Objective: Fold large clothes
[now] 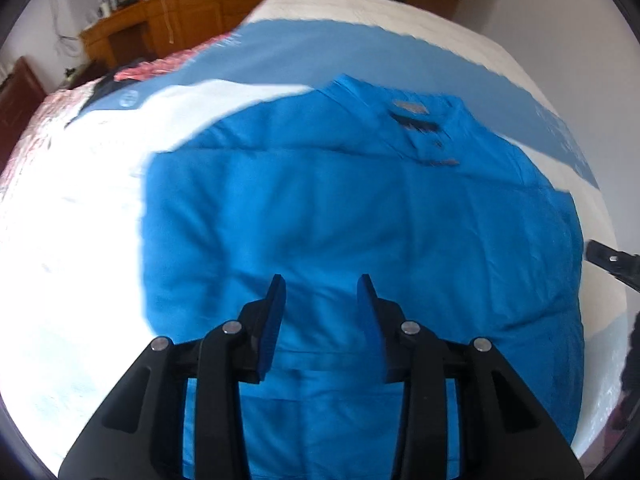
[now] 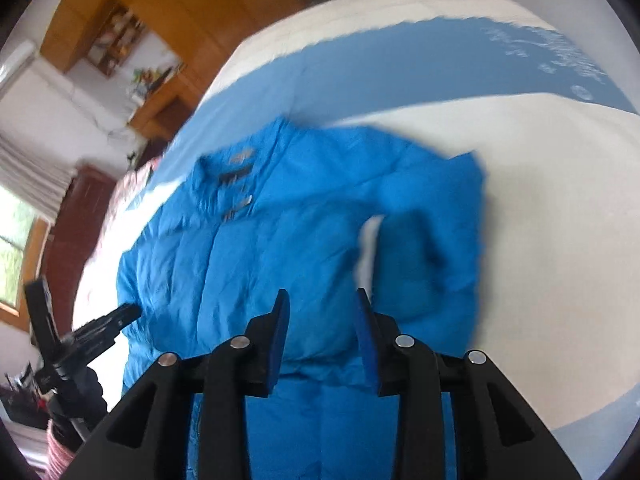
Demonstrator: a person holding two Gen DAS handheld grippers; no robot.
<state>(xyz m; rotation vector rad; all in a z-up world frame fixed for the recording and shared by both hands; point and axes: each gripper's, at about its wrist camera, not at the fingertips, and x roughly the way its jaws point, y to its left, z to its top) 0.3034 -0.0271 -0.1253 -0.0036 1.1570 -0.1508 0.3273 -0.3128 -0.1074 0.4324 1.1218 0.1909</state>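
A bright blue jacket (image 1: pixel 340 220) lies flat on the bed, collar at the far end, and it also shows in the right wrist view (image 2: pixel 280 248). One sleeve (image 2: pixel 436 224) is folded in over the body on the right. My left gripper (image 1: pixel 322 284) is open and empty above the jacket's lower middle. My right gripper (image 2: pixel 322 298) is open and empty above the jacket's lower part. The right gripper's tip (image 1: pixel 612 264) shows at the right edge of the left wrist view. The left gripper (image 2: pixel 100 328) shows at the left of the right wrist view.
The bed has a white and blue cover (image 1: pixel 80 220) with a blue band (image 2: pixel 400 68) across the far end. A pink patterned blanket (image 1: pixel 36 120) lies at the left. Wooden desk and cabinets (image 1: pixel 132 28) stand behind the bed. A window (image 2: pixel 16 248) is at the left.
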